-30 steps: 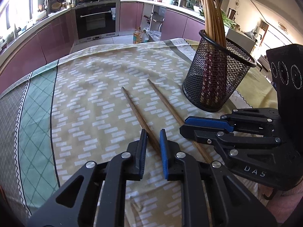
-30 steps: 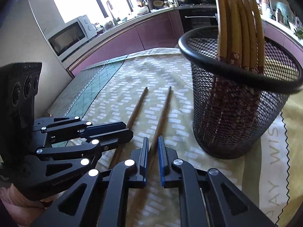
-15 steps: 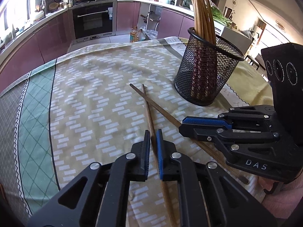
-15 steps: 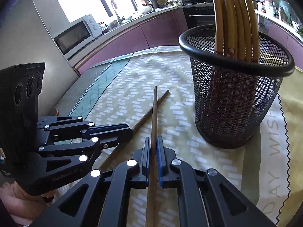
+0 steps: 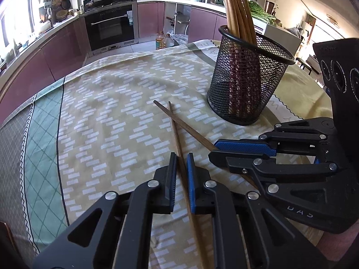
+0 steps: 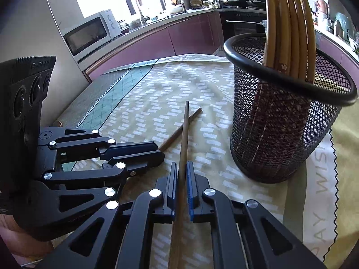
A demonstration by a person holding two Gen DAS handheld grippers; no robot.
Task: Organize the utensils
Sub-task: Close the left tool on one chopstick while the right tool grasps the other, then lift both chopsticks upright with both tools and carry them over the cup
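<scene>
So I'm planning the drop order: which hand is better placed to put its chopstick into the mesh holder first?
Probably the right gripper: it grips its chopstick next to the mesh holder; the left gripper sits farther away.

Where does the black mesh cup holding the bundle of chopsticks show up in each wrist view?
Left wrist view: the mesh cup stands upper right of centre, beyond the two crossed loose chopsticks.
Right wrist view: the mesh cup fills the right side, close and large.
Shared landmark: the black oven in the kitchen units behind the table.
</scene>
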